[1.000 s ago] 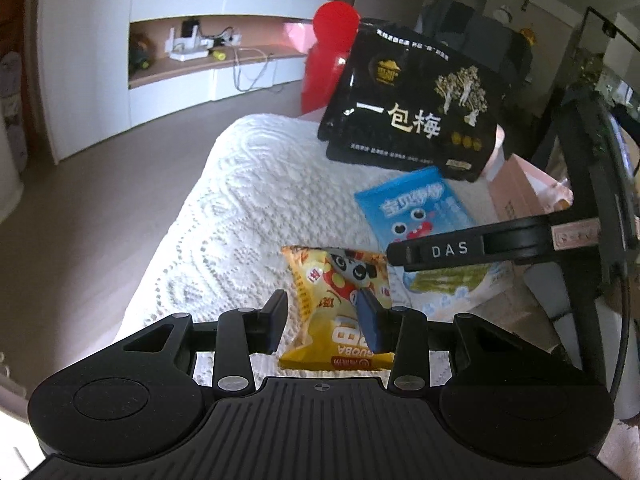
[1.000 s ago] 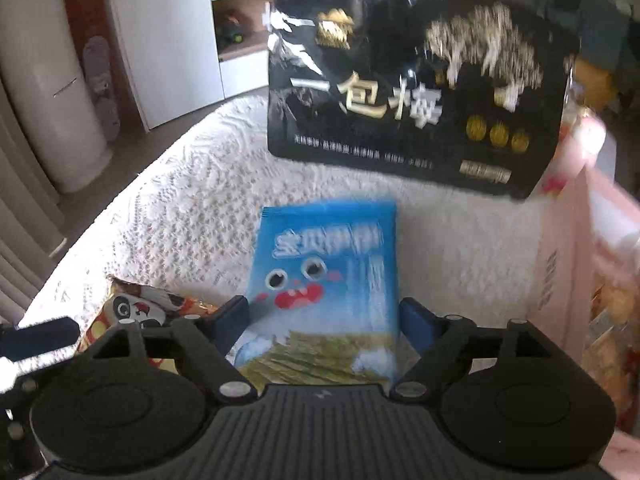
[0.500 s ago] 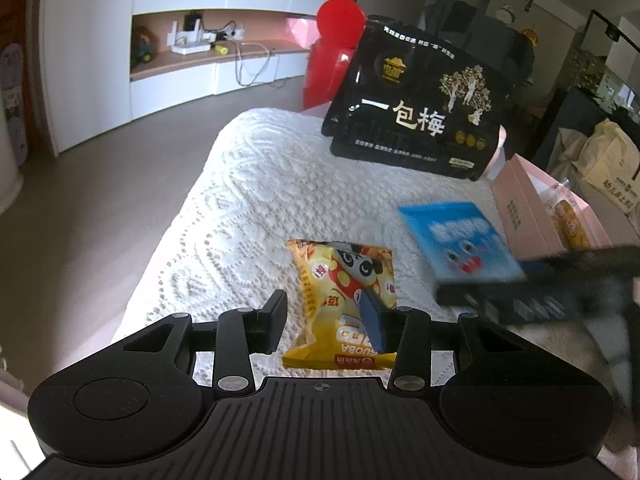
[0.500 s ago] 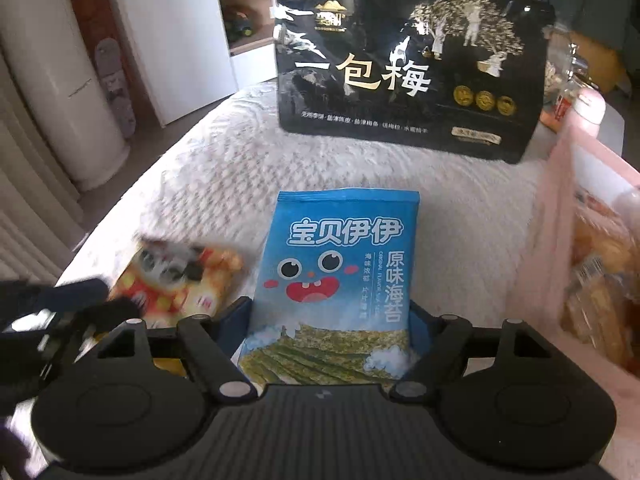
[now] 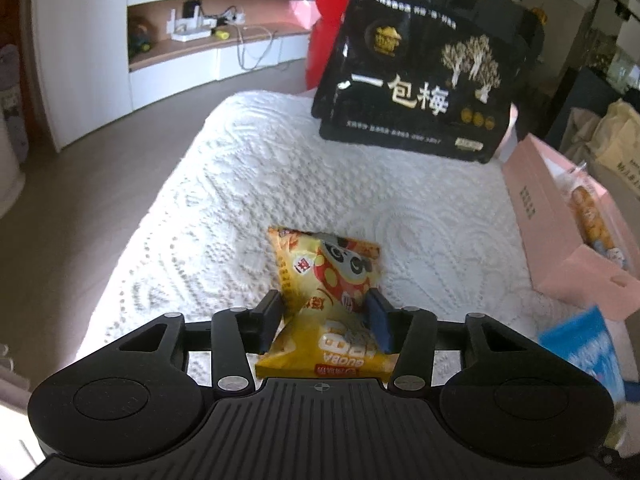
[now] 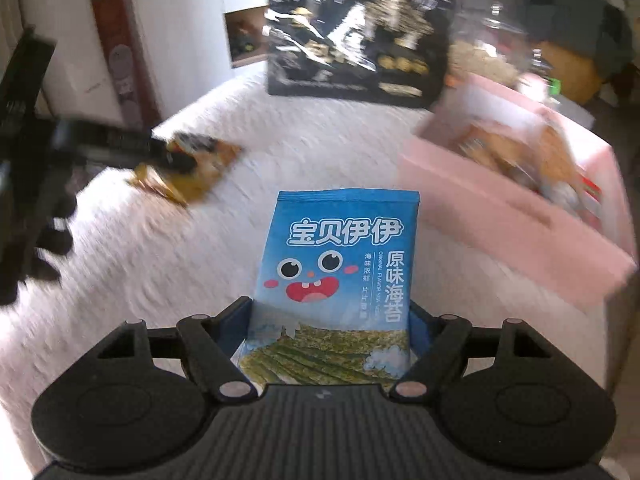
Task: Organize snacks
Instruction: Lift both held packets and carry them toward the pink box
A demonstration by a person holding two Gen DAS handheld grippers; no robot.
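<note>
We're partway: pink box (image 5: 532, 208) holds some snacks already, our right gripper (image 6: 332, 320) clamps the seaweed pack (image 6: 340, 264) (box just beside), left gripper (image 5: 324, 320) is opening round the yellow pack (image 5: 324, 276) on the cloth, big black bag (image 5: 416, 80) untouched.

The yellow panda snack packet (image 5: 326, 300) lies crumpled on the white textured cloth (image 5: 248, 184), its near end raised, print upside down toward the camera. The blue seaweed packet (image 6: 340, 280) with a cartoon face is lifted off the cloth, upright and facing the camera, close beside the pink box (image 6: 500, 204) that already holds other snacks, while a big black bag (image 5: 416, 76) stands upright at the far edge
</note>
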